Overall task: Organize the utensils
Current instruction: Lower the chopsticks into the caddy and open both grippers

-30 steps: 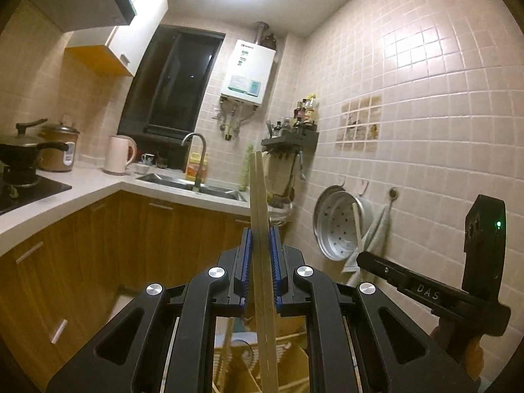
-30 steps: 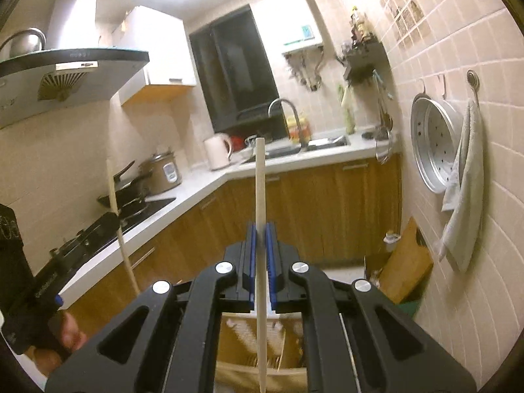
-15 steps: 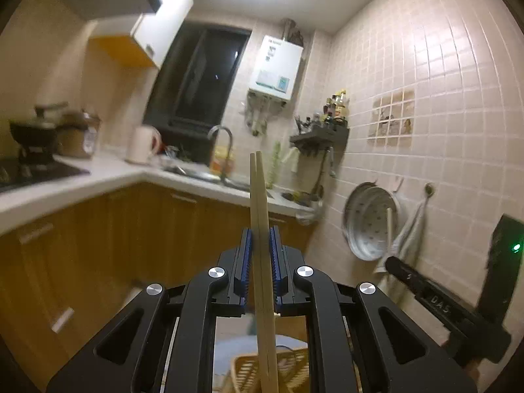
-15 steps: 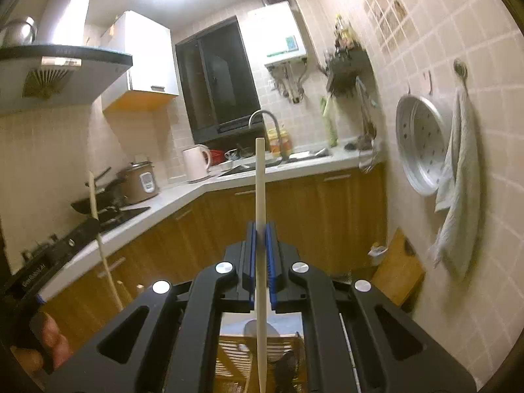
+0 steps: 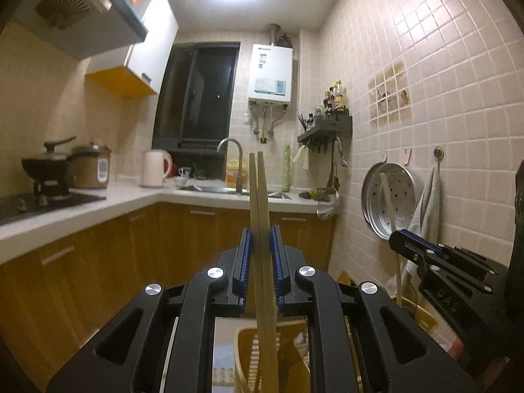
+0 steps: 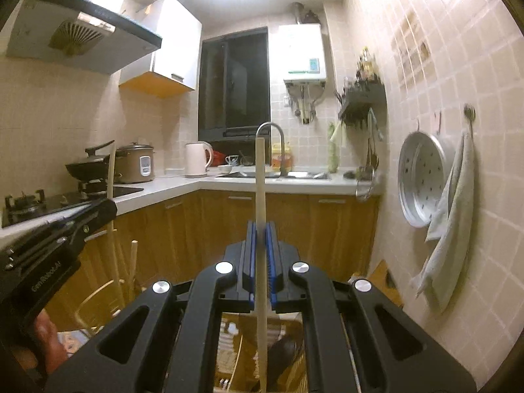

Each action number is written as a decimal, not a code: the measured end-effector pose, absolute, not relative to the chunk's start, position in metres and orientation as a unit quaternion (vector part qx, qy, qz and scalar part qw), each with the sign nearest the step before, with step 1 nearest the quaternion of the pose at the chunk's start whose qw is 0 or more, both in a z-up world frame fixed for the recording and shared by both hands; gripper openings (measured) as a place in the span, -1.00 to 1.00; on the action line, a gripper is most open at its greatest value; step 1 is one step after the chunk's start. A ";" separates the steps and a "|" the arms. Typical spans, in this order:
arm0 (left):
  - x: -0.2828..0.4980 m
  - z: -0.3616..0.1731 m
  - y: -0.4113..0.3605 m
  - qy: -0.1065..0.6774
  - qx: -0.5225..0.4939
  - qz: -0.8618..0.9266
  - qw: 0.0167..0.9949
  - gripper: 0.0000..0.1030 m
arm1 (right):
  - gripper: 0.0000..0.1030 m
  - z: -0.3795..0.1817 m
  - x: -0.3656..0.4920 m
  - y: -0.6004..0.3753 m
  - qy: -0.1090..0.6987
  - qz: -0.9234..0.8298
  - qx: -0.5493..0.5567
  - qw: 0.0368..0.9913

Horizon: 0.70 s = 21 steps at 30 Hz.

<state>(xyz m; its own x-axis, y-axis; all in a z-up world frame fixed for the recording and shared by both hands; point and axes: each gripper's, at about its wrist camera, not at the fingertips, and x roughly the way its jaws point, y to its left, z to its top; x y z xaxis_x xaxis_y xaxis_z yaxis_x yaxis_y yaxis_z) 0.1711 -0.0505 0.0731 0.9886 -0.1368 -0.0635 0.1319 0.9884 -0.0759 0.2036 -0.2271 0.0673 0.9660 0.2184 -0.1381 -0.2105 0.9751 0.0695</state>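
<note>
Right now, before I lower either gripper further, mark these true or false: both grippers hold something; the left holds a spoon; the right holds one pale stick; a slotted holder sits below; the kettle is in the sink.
1. Both grippers hold something: true.
2. The left gripper holds a spoon: false, it is shut on a pair of chopsticks.
3. The right gripper clamps one pale stick: true.
4. A slotted holder sits below the left gripper: true.
5. The kettle is in the sink: false, it stands on the counter.
</note>
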 end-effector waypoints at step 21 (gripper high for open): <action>0.082 0.123 -0.012 0.090 -0.061 -0.152 0.982 0.04 | -0.22 0.119 0.114 -0.298 0.159 0.101 0.123 0.974</action>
<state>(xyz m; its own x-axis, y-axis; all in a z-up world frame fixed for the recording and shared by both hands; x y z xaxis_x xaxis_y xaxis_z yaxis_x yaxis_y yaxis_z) 0.0823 -0.0118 0.1225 0.9377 -0.3094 -0.1579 0.2874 0.9464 -0.1474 0.1140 -0.2979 0.1194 0.9288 0.2369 -0.2851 -0.1583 0.9490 0.2728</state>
